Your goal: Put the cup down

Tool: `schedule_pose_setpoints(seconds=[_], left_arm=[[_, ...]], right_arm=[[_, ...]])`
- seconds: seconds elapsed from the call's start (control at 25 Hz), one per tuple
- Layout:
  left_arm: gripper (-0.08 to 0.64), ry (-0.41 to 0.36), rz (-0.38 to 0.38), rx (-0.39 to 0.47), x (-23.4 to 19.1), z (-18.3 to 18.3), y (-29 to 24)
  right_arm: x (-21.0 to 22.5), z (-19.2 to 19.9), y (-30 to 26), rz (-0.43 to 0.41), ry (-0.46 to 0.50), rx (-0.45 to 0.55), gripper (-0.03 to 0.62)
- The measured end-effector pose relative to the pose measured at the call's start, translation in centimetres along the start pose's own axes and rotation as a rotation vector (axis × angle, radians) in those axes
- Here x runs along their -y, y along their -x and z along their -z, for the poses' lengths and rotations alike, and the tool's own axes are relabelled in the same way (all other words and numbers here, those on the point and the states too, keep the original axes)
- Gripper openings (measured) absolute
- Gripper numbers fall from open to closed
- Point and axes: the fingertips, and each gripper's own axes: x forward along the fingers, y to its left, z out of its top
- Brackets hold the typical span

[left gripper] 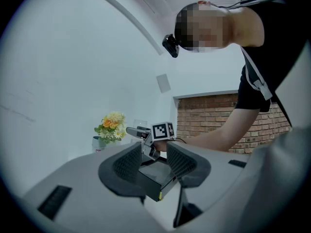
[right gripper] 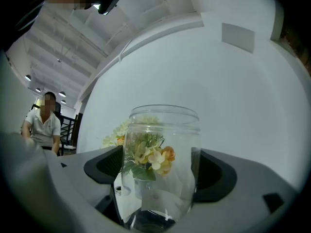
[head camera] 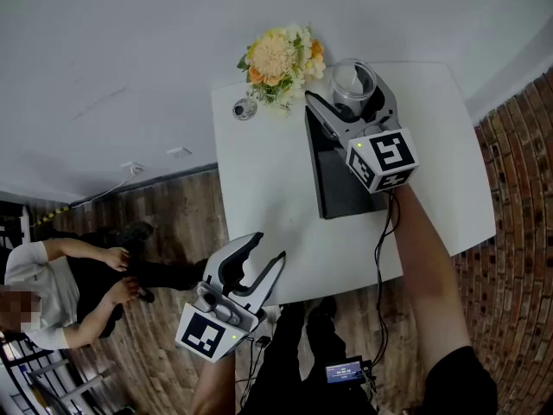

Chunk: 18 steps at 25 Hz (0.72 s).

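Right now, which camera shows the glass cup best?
The right gripper view: the cup fills the middle, between the jaws, clear to its rim. The head view shows the cup from above, small, ringed by the jaws. The left gripper view shows the cup faint and far off.

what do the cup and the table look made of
Cup: clear, glossy glass or hard plastic, can't tell which; the flowers show through it. Table: smooth matt white top, perhaps laminate or painted board; no grain shows.
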Motion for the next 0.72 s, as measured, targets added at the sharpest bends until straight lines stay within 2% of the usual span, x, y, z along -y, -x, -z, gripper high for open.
schedule_pose_setpoints(seconds=[0.44,0.72], left_arm=[[0.152,-0.005,0.001,0.002,0.2,-0.3,0.1],[0.152,-0.038,0.003,0.004,0.5,-1.0,0.4]], right_arm=[[0.0,-0.5,1.4,0.020,0.034,-0.012,0.443],[0.5,-1.5,3.6,0.041,0.011,-0.015,0.443]])
